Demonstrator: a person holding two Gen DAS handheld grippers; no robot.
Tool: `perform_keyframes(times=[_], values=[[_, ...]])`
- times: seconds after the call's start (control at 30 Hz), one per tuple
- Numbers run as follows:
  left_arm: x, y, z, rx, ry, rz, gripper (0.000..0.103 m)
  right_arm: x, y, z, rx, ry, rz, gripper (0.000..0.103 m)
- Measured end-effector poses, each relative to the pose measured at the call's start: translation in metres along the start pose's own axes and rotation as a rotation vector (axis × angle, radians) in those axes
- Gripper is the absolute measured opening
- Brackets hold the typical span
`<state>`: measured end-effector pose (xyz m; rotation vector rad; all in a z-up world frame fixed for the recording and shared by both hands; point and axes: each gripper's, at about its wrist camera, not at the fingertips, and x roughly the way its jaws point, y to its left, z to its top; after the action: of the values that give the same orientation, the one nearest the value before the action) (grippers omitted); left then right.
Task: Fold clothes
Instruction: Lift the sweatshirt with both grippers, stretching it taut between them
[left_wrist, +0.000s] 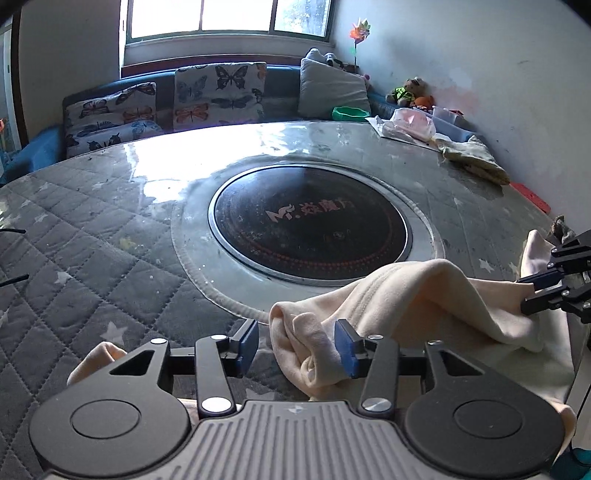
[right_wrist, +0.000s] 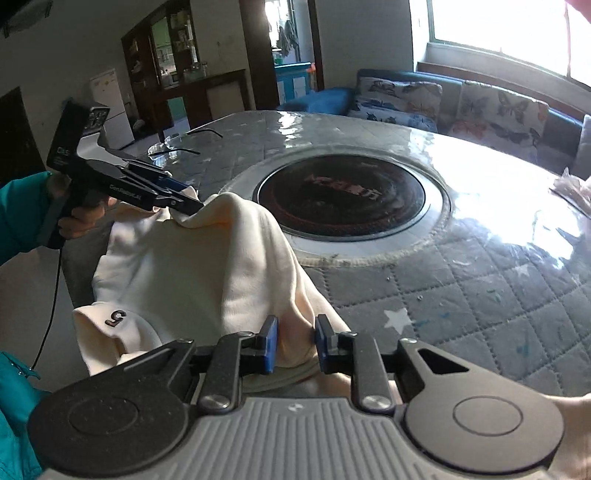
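A cream garment (left_wrist: 424, 295) lies bunched at the near edge of the round table (left_wrist: 110, 240); it also shows in the right wrist view (right_wrist: 207, 266), with a dark "5" mark (right_wrist: 116, 315). My left gripper (left_wrist: 295, 349) is open, with a rolled edge of the cloth between its blue pads, closer to the right pad. It also shows in the right wrist view (right_wrist: 184, 201) at the cloth's far corner. My right gripper (right_wrist: 293, 343) is partly closed around a fold of the garment. It also shows at the right edge of the left wrist view (left_wrist: 532, 295).
A black round hotplate (left_wrist: 310, 229) is set in the table's middle. A yellowish cloth (left_wrist: 472, 158), a pink bag (left_wrist: 410, 125) and a red object (left_wrist: 532, 197) lie at the far right. A sofa with butterfly cushions (left_wrist: 218, 92) stands behind.
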<state>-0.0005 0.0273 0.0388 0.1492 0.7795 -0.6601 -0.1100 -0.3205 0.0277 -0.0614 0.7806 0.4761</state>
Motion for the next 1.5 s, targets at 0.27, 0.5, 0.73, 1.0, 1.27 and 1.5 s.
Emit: perform_keyframes(times=[0.27, 0.5, 0.73, 1.0, 1.27, 1.5], values=[[-0.008, -0.019, 0.002, 0.098, -0.044, 0.041, 0.012, -0.001, 0.004, 0.006, -0.065, 0.014, -0.028, 0.009], [-0.006, -0.012, 0.034, 0.109, -0.109, 0.107, 0.011, -0.004, -0.003, 0.032, -0.155, 0.006, -0.137, 0.007], [0.024, -0.004, 0.077, 0.121, -0.142, 0.17, 0.011, 0.018, -0.038, 0.078, -0.216, -0.008, -0.306, 0.007], [0.09, 0.006, 0.099, 0.135, -0.062, 0.241, 0.011, 0.084, -0.064, 0.103, -0.3, 0.039, -0.41, 0.006], [0.127, 0.03, 0.105, 0.075, -0.011, 0.279, 0.011, 0.136, -0.086, 0.116, -0.303, 0.066, -0.439, 0.006], [0.14, 0.039, 0.11, 0.036, -0.01, 0.3, 0.014, 0.157, -0.103, 0.122, -0.249, 0.068, -0.439, 0.009]])
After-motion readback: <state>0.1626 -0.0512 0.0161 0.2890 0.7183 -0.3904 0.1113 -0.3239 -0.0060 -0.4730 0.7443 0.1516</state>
